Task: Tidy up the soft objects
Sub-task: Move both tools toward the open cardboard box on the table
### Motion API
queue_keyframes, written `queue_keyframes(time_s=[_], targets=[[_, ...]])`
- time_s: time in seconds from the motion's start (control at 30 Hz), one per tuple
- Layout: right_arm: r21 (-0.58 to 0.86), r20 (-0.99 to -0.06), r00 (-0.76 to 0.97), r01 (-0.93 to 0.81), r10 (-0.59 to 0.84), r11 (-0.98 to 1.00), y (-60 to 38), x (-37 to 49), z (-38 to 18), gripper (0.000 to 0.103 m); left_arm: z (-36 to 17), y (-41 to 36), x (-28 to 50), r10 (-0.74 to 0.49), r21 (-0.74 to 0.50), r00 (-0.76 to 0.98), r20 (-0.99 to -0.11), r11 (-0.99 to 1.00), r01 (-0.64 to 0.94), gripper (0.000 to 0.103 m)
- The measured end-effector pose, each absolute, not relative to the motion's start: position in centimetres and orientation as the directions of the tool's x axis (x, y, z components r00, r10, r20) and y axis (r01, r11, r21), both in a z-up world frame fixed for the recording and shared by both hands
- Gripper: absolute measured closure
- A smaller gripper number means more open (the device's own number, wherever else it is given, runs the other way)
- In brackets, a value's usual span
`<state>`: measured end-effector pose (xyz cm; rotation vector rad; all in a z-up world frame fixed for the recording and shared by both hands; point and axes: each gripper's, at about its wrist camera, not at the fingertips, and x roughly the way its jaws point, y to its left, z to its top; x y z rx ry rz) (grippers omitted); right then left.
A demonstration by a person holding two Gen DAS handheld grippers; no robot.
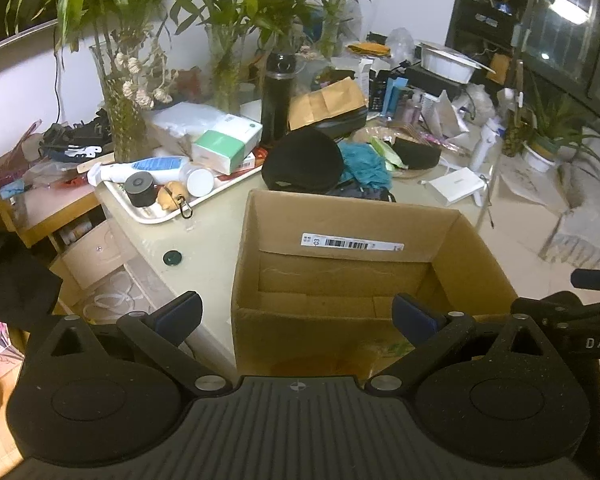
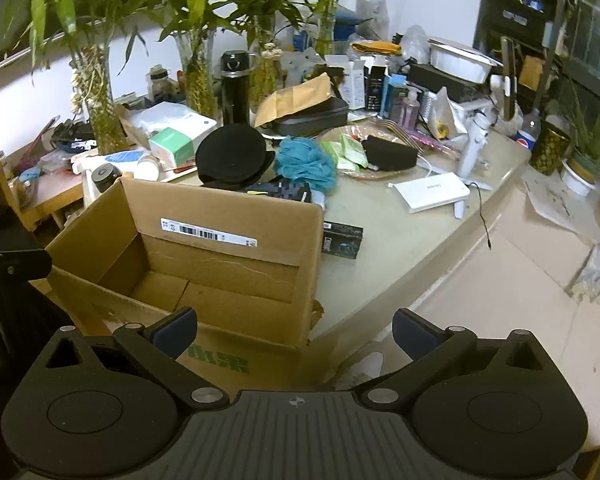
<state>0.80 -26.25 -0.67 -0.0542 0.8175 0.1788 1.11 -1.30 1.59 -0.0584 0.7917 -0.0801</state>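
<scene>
Both claws, left claw (image 1: 296, 312) and right claw (image 2: 294, 330), gape wide, gripping nothing, over an empty cardboard box (image 1: 348, 240); black hat (image 1: 302, 164) sits behind it on the desk (image 2: 400, 232).

Left hand-held gripper (image 1: 298, 312): jaws spread wide, nothing between the blue pads, tilted downward.
Right hand-held gripper (image 2: 294, 330): jaws spread wide, nothing gripped, tilted downward.
Relation: the two are side by side.

hidden: black hat (image 2: 231, 155) base behind box (image 2: 236, 216) | label txt unreadable
</scene>
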Motion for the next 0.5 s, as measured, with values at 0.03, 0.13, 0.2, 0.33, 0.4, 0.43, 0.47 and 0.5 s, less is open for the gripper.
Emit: queue_keyframes(time_s=[0.03, 0.13, 0.2, 0.33, 0.4, 0.43, 0.47, 0.5], targets=[[0.02, -0.73, 0.669, -0.183, 0.139, 0.983, -26.1, 0.9, -0.6, 0.0, 1.5, -1.3, 1.2, -0.098, -0.084, 0.698, -0.709, 0.995, 0.054, 0.0], [0.021, -0.731, 0.666, -0.192, 0.147, 0.981, -25.9, 1.1, -0.7, 0.0, 1.6, -1.2, 1.4, -0.113, -0.093, 0.692, -0.713, 0.993, 0.067, 0.0], [0.019, -0.733, 0.663, -0.202, 0.151, 0.979, -25.8, 1.2, -0.7, 0.0, 1.6, -1.1, 1.5, -0.121, -0.094, 0.687, -0.717, 0.993, 0.076, 0.0], [0.002, -0.732, 0.663, -0.226, 0.155, 0.974, -25.8, 1.5, -0.7, 0.0, 1.7, -1.2, 1.7, -0.123, -0.091, 0.684, -0.719, 0.992, 0.083, 0.0], [-0.01, -0.732, 0.663, -0.238, 0.155, 0.971, -26.0, 1.7, -0.6, 0.0, 1.8, -1.2, 2.0, -0.125, -0.098, 0.678, -0.725, 0.992, 0.078, 0.0], [-0.014, -0.732, 0.663, -0.24, 0.154, 0.971, -26.1, 1.8, -0.6, 0.0, 1.7, -1.1, 2.2, -0.129, -0.104, 0.674, -0.727, 0.991, 0.078, 0.0], [-0.013, -0.732, 0.663, -0.242, 0.156, 0.97, -26.2, 1.9, -0.7, 0.0, 1.8, -1.0, 2.3, -0.133, -0.111, 0.674, -0.726, 0.991, 0.076, 0.0], [-0.009, -0.733, 0.661, -0.247, 0.161, 0.969, -26.4, 2.1, -0.8, 0.0, 1.8, -1.0, 2.4, -0.135, -0.116, 0.676, -0.724, 0.991, 0.074, 0.0]])
